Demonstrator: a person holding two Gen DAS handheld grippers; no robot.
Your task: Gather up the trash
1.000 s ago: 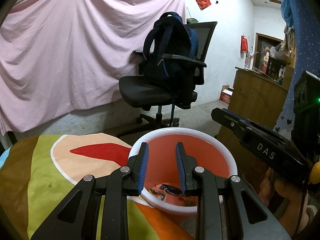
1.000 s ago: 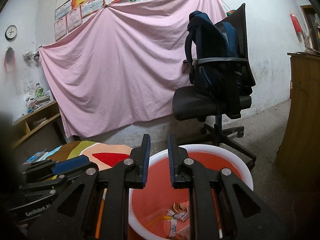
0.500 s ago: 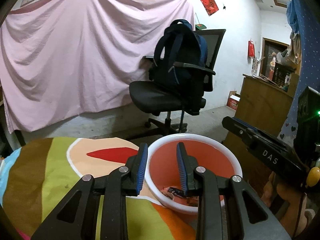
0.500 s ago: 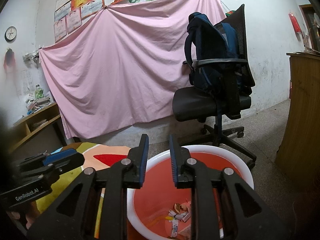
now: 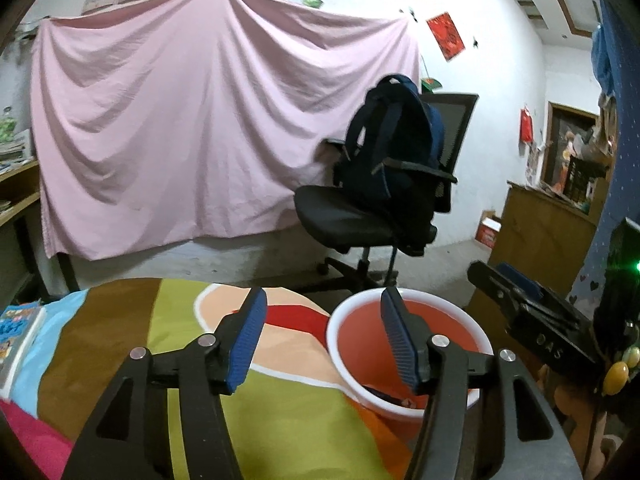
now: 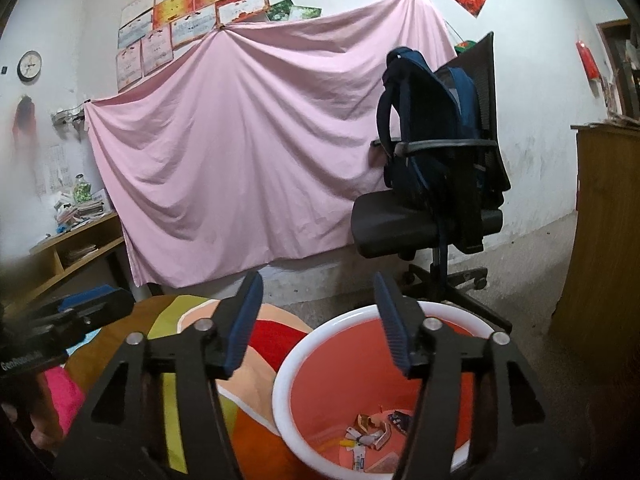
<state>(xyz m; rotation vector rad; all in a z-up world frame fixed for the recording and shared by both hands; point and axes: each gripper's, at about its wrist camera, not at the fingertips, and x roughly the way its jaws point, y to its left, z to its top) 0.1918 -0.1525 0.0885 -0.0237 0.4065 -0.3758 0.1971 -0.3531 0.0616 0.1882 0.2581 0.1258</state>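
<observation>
Trash [image 6: 370, 432] sits in the bottom of the red bucket [image 6: 304, 344]: crumpled wrappers, paper scraps, a small labelled packet, all loose in a low pile; bucket mostly unfilled otherwise, white rim, walls bare. From the left wrist view only a dark scrap [image 5: 384, 394] shows at the near inside wall, rest hidden by the rim. Bucket stands off the right edge of the bed, touching or just beside the colourful bedspread [image 5: 168, 336], probably so scraps can go straight in from the bed surface.

Left gripper [image 5: 322, 338] hangs over the bedspread's right edge beside the bucket rim, jaws opening, nothing between the pads. Right gripper [image 6: 320, 320] hovers above the bucket's near-left rim, jaws opening wide, also nothing between them. Both look released over or next to the bucket, which reads as drop-off position, judging from the pile below.

No loose trash visible on the part of the bedspread in view; a book [image 5: 16, 336] lies at the left edge. Office chair [image 6: 432, 216] with a backpack [image 6: 432, 120] stands well behind, pink sheet [image 6: 248, 152] on the wall
</observation>
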